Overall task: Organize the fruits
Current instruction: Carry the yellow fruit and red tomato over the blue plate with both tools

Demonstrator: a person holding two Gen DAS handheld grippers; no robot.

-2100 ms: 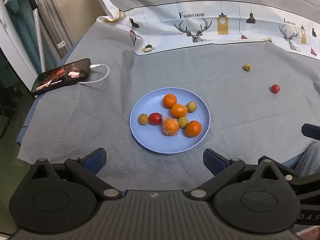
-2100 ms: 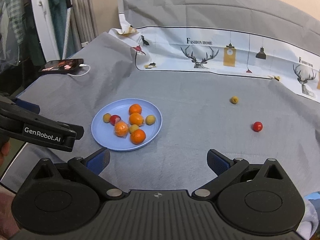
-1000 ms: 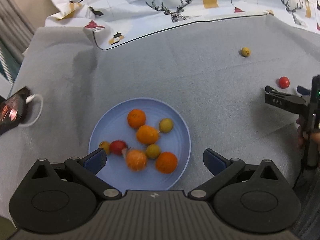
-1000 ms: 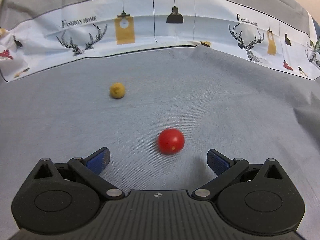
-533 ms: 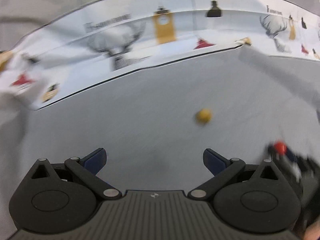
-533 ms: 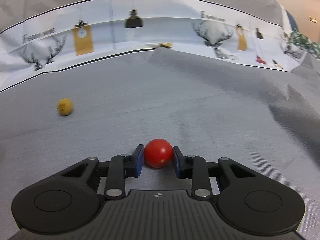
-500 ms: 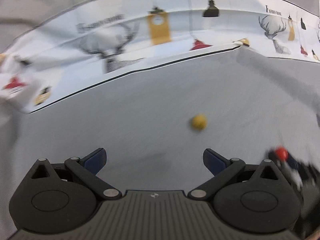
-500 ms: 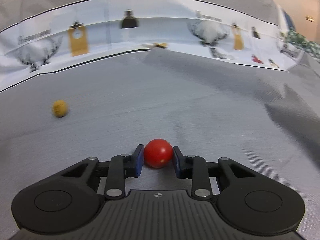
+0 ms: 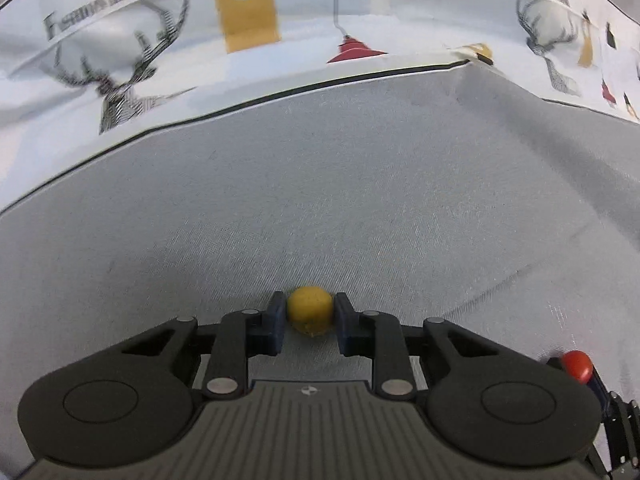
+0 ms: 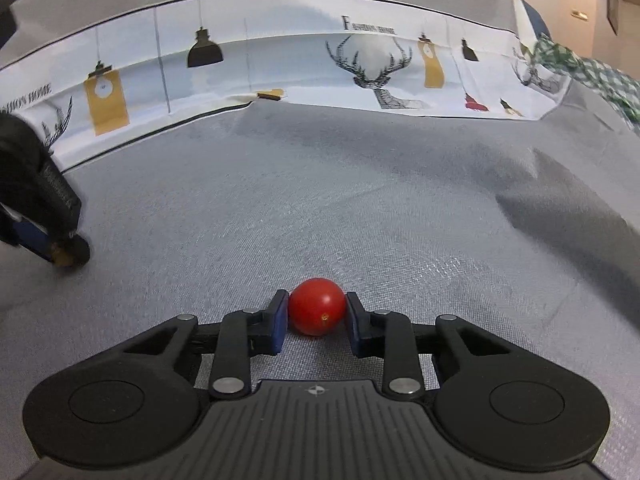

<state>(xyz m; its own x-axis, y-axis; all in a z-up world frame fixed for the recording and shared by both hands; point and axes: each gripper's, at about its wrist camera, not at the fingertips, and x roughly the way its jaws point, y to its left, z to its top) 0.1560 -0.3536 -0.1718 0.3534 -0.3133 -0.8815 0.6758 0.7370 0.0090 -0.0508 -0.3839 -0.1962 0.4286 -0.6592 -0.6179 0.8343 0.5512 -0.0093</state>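
A small yellow fruit (image 9: 310, 309) lies on the grey cloth (image 9: 320, 208) between the blue pads of my left gripper (image 9: 310, 320). Its jaws are closing, and both pads touch the fruit's sides. My right gripper (image 10: 316, 318) is shut on a red cherry tomato (image 10: 316, 305) that sits on the cloth. In the left wrist view the tomato (image 9: 577, 365) and the right gripper's tip show at the lower right edge. The right wrist view catches the left gripper (image 10: 60, 256) at the far left, low on the cloth. The blue plate is out of view.
A white printed cloth (image 9: 280, 60) with deer and lamps runs along the back of the grey cloth. A green checked fabric (image 10: 596, 76) lies at the far right. The grey cloth has a fold (image 10: 560, 200) on the right.
My left gripper left the plate, swung right and down to the yellow fruit, and closed on it. My right gripper closed on the red tomato and has held still since.
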